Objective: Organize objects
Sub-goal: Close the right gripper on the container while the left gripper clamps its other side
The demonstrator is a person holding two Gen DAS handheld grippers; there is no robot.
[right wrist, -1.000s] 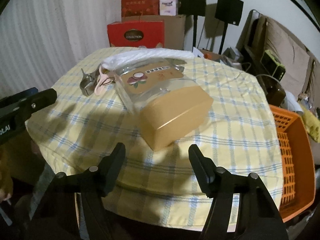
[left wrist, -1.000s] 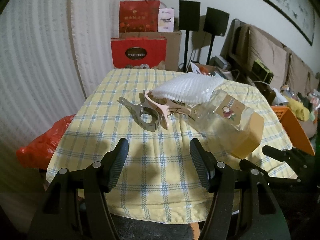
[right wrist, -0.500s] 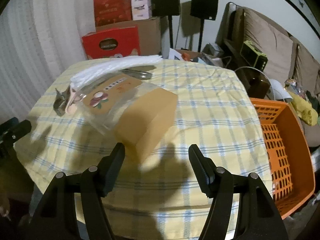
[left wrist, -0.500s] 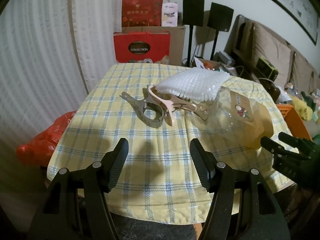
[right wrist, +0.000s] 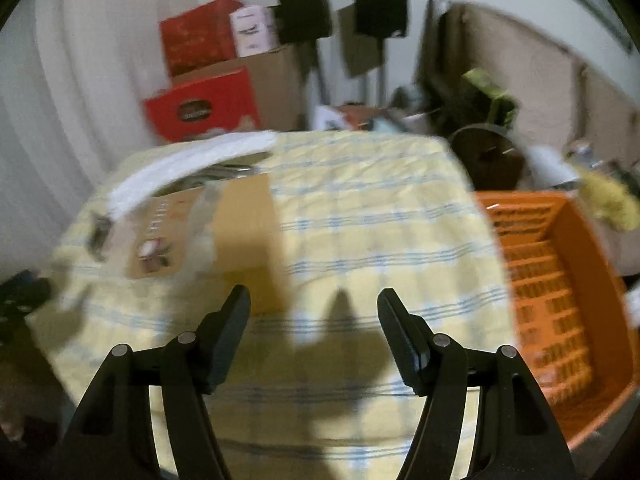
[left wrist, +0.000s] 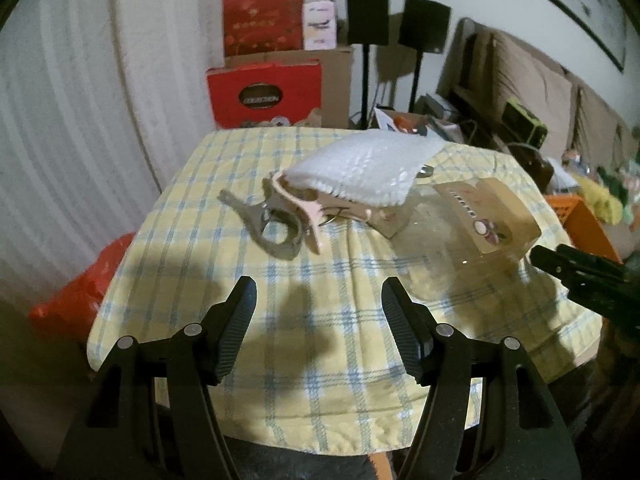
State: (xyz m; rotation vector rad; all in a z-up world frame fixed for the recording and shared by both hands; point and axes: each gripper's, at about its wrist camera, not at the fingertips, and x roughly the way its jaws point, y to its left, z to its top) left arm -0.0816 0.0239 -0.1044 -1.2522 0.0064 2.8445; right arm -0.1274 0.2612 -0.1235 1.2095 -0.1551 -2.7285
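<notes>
On the yellow checked table [left wrist: 320,320] lie a grey clamp [left wrist: 268,228], a pink clamp [left wrist: 304,208], a white foam sheet [left wrist: 360,168] over them, and a clear jar with a tan lid [left wrist: 472,224] on its side. My left gripper [left wrist: 320,312] is open and empty, above the table's near edge. My right gripper [right wrist: 314,320] is open and empty, just right of the jar's tan lid [right wrist: 248,248]. Its fingertips [left wrist: 568,264] show at the right of the left wrist view. The right wrist view is blurred.
An orange crate [right wrist: 552,304] stands beside the table on the right. Red boxes [left wrist: 264,92], a cardboard box and two black speakers on stands [left wrist: 368,12] are behind the table. A red bag [left wrist: 76,300] lies at the left. A sofa runs along the right wall.
My right gripper has swung to the right, so the jar has shifted to the left of its view and the orange crate fills more of it. The left gripper has barely moved.
</notes>
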